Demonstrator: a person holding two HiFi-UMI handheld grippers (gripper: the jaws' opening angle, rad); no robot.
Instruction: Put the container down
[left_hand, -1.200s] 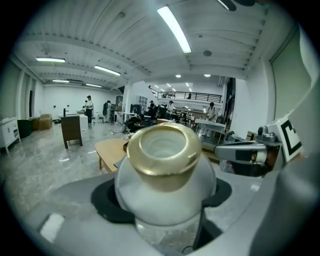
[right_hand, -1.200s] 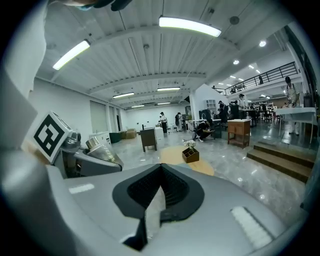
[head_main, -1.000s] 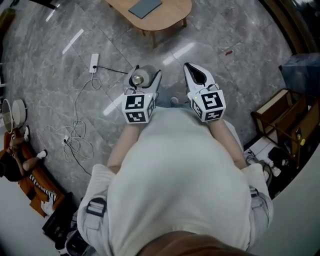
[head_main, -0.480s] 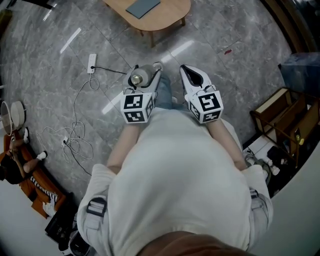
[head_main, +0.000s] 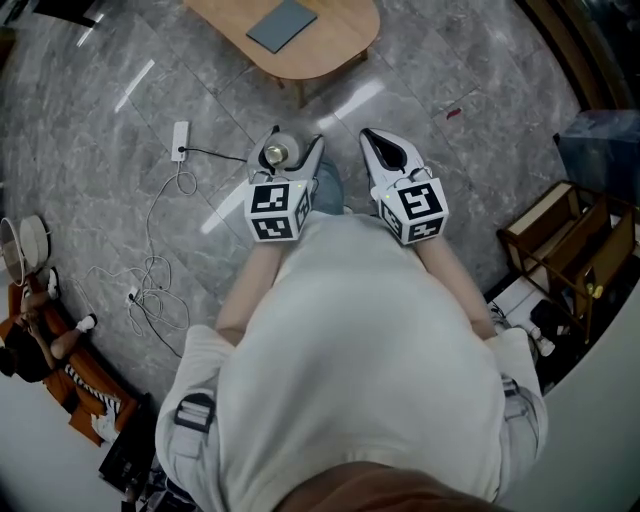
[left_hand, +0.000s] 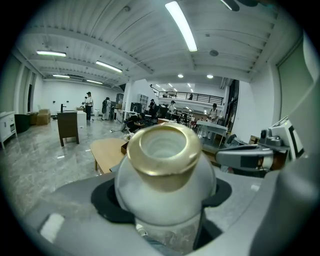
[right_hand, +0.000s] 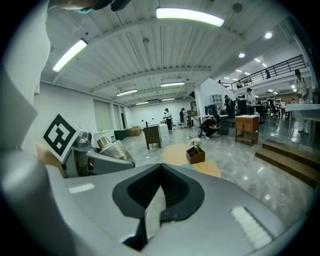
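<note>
A frosted white container with a gold rim is held in my left gripper, which is shut on its body. In the left gripper view the container fills the middle, mouth facing the camera, between the grey jaws of the left gripper. My right gripper is beside it, shut with nothing in it. Its black pads meet in the right gripper view, where the container shows at the left. Both grippers are held out in front of the person's body, above the floor.
A low oval wooden table with a dark flat pad stands ahead. It also shows as the table bearing a small box of flowers. A power strip with cables lies left; a wooden rack stands right.
The wooden table has come slightly closer in the head view and the floor has slid past. Both grippers keep their places, the left still holding the container.
</note>
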